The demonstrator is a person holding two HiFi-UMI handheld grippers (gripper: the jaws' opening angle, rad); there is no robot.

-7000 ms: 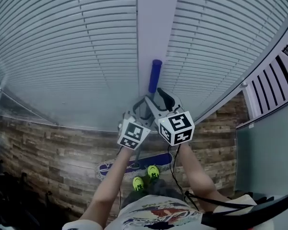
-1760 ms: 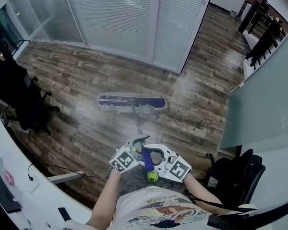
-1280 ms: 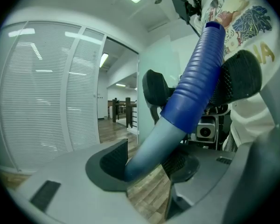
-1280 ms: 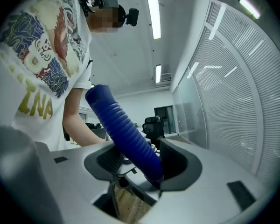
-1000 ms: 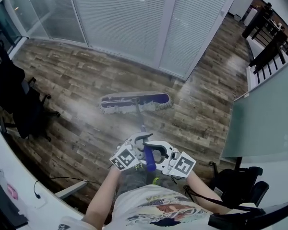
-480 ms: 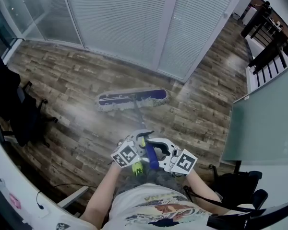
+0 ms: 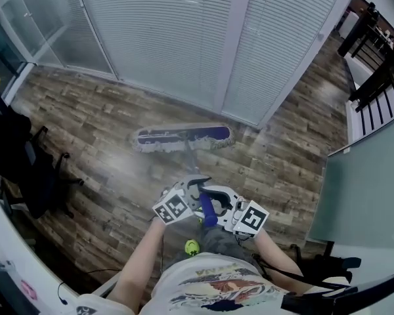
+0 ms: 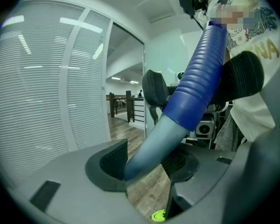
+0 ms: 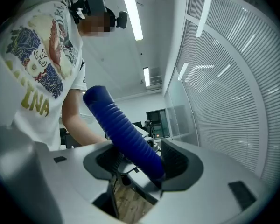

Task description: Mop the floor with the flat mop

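Flat mop (image 7: 182, 136), blue head with pale fringe, grey pole (image 7: 192, 161), ribbed blue grip (image 7: 208, 210)

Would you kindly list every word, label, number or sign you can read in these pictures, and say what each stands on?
"INA": yellow letters on the person's T-shirt, right gripper view; the word's start is out of sight.
"NA": the same print, left gripper view.
Marker cubes: square code patterns only, no letters.
Pink tag at the head view's lower left: too small to read.

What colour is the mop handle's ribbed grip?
The ribbed grip is blue, clearest in the right gripper view.
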